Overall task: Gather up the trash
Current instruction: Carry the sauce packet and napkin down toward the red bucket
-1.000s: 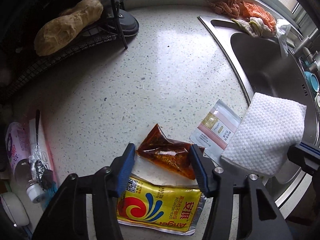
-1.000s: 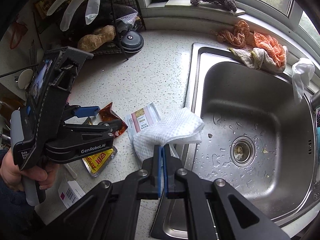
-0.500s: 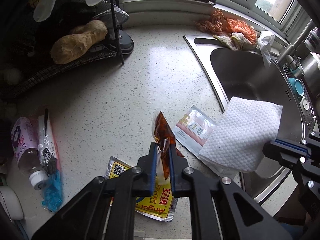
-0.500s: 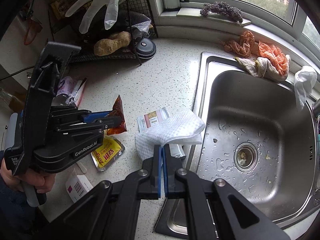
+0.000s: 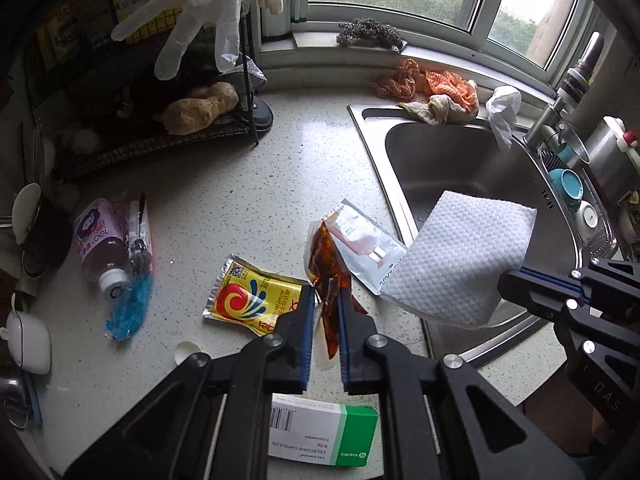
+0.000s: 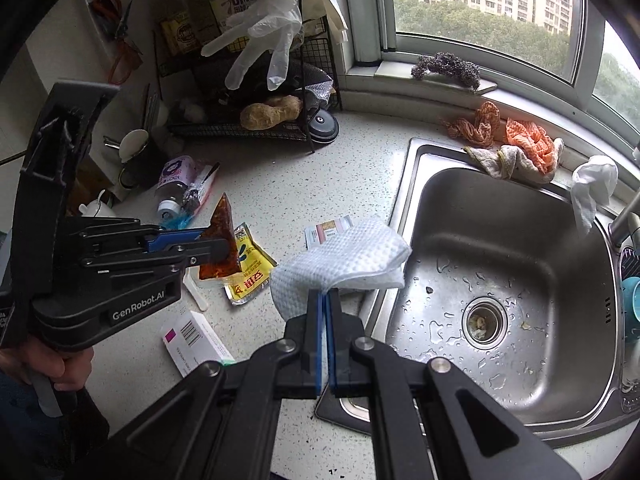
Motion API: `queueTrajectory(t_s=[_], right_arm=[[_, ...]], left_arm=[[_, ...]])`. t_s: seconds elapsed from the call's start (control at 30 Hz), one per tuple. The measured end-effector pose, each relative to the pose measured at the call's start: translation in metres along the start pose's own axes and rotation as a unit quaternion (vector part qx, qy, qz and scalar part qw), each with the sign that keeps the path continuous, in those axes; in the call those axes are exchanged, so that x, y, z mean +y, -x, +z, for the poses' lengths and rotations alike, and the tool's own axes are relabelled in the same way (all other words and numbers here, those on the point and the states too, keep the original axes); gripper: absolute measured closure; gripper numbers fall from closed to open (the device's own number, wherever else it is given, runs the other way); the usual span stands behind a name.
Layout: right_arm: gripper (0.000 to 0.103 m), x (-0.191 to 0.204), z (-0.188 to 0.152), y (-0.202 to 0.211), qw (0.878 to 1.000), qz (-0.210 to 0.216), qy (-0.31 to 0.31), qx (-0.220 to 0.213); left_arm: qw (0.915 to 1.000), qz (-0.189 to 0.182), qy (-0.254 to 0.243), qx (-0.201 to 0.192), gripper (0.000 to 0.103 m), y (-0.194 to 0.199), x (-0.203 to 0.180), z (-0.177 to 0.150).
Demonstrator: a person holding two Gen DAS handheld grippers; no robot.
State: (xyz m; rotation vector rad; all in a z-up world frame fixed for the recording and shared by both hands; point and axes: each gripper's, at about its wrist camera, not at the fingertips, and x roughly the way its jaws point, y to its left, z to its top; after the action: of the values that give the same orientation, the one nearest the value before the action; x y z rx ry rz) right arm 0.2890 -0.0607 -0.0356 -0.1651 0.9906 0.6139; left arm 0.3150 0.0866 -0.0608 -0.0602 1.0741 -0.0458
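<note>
My left gripper (image 5: 325, 300) is shut on a clear sauce packet (image 5: 326, 268) full of red-brown oil, held up off the speckled counter (image 5: 224, 184). From the right wrist view that same sauce packet (image 6: 220, 240) hangs in the left gripper (image 6: 224, 247) above a yellow yeast sachet (image 6: 248, 268). My right gripper (image 6: 324, 300) is shut on a folded white paper towel (image 6: 344, 260), lifted at the sink's left rim. The paper towel (image 5: 460, 256) and right gripper (image 5: 506, 280) appear at the right in the left wrist view. The yellow sachet (image 5: 252, 300) and a white-pink sachet (image 5: 364, 244) lie flat on the counter.
A steel sink (image 6: 500, 264) fills the right. A medicine box (image 5: 320, 436) lies near the counter's front edge. A small bottle (image 5: 100, 248), a blue wrapper (image 5: 130, 308) and a white cap (image 5: 186, 350) lie left. A wire rack (image 5: 152, 144) with gloves stands behind; cloths (image 5: 436, 92) sit by the window.
My left gripper closed on the sauce packet and lifted it off the counter. Both grippers rose and pulled back, the right one still carrying the paper towel.
</note>
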Motion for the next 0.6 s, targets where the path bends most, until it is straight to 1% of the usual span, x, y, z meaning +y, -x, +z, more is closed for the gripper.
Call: queueTrajectory(t_s=[0.2,0.3,0.4,0.53,0.6], right_arm=[[0.102,0.001,-0.043,0.041,1.000,0.008,0.011,-0.019],[0.102,0.000,-0.070,0.059,1.000,0.008,0.016,-0.022],[0.102,-0.002,-0.097,0.079,0.999,-0.003,0.023,-0.025],[0.102,-0.008,-0.134,0.100,0.999,-0.010,0.015,-0.026],[0.102,-0.013,-0.154,0.108,1.000,-0.010,0.008,-0.024]], left_arm=[[0.9995,0.020,-0.013,-0.018,0.094,0.036,-0.040,-0.036],[0.9993,0.022,-0.019,-0.023,0.094,0.050,-0.064,-0.060],[0.9990,0.020,-0.026,-0.030,0.094,0.063,-0.088,-0.086],[0.9988,0.020,-0.030,-0.033,0.094,0.077,-0.121,-0.122],[0.9984,0.017,-0.042,-0.034,0.094,0.081,-0.138,-0.139]])
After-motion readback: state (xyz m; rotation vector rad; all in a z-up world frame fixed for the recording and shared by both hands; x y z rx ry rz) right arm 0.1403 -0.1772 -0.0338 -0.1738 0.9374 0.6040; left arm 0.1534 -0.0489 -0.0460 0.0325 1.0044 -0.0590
